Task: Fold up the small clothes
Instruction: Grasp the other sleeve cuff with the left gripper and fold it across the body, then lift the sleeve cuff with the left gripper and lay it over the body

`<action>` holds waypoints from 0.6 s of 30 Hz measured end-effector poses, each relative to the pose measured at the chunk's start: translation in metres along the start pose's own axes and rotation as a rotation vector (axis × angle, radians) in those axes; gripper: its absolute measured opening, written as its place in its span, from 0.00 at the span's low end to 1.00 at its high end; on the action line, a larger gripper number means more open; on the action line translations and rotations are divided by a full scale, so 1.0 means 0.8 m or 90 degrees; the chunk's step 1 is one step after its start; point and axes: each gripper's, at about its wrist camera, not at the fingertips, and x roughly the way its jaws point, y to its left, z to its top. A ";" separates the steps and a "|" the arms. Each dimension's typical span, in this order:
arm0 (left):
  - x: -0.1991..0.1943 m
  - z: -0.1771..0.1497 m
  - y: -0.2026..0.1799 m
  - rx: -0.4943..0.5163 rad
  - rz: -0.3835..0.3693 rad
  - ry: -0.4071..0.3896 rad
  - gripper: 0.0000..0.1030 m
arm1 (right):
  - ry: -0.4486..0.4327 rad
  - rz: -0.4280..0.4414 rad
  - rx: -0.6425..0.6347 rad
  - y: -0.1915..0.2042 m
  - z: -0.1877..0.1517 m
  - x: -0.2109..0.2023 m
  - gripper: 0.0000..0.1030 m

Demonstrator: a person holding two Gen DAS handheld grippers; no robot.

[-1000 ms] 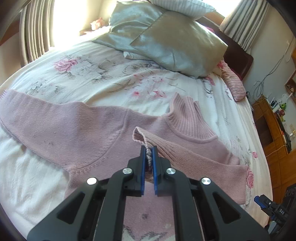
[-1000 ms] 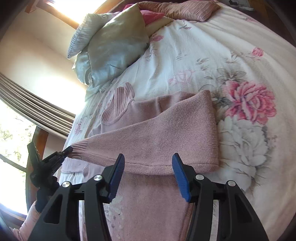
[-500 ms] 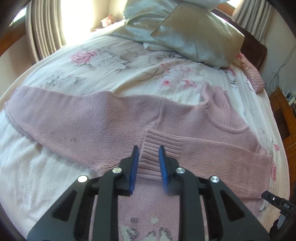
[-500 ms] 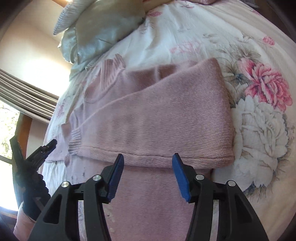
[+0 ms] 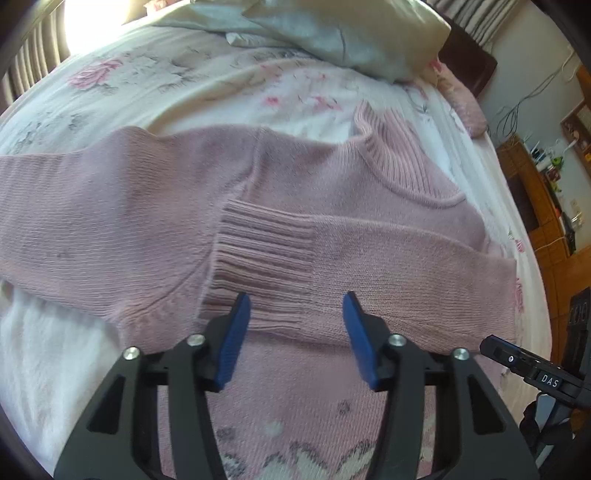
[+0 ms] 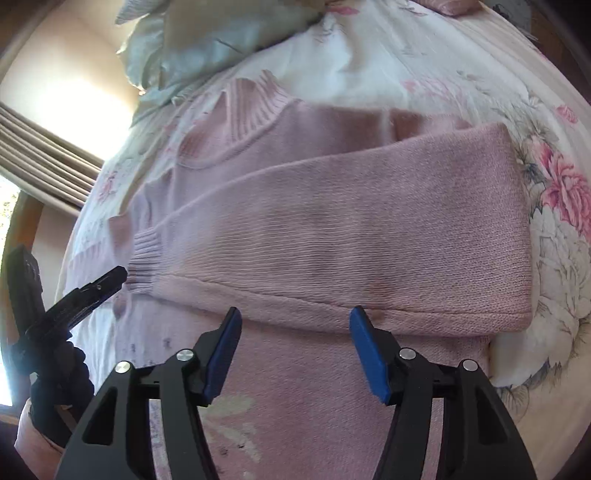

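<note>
So the pink sweater is lying flat on the bed, on a white bedspread with big roses. Going left to right in the left wrist view: one sleeve runs out to the left and gets cut off by the frame edge, so its cuff isn't visible. In the middle, the other sleeve is folded across the chest, and its ribbed cuff sits just ahead of the left claw. That claw is spread wide apart with nothing in it, blue pads either side of the cuff's lower edge; can't tell whether it's touching the knit. The ribbed neck points up toward the pillows. Far right there's a wooden cabinet, partly cropped and too small to make out what's on it, plus the tip of the other tool poking in.

Right wrist view: the left tool shows at the far left with a dark gloved hand on it, mostly out of frame. The folded sleeve fills the middle. The right claw is also gaping wide, empty, hovering near the sleeve's lower edge. The sweater's hem is hidden behind the claws in both views; there's a pale knitted pattern down there I can't really read.
</note>
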 end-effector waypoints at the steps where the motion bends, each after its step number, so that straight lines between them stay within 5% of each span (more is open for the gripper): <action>1: -0.017 -0.003 0.022 -0.008 0.010 -0.012 0.62 | -0.006 0.008 -0.010 0.013 -0.005 -0.005 0.66; 9: -0.125 -0.012 0.276 -0.212 0.182 -0.082 0.62 | -0.005 0.014 -0.066 0.085 -0.048 0.008 0.67; 13: -0.163 -0.004 0.389 -0.338 0.204 -0.135 0.60 | 0.013 0.014 -0.064 0.105 -0.056 0.028 0.67; 18: -0.172 0.024 0.460 -0.406 0.156 -0.184 0.60 | 0.025 -0.001 -0.073 0.122 -0.053 0.050 0.67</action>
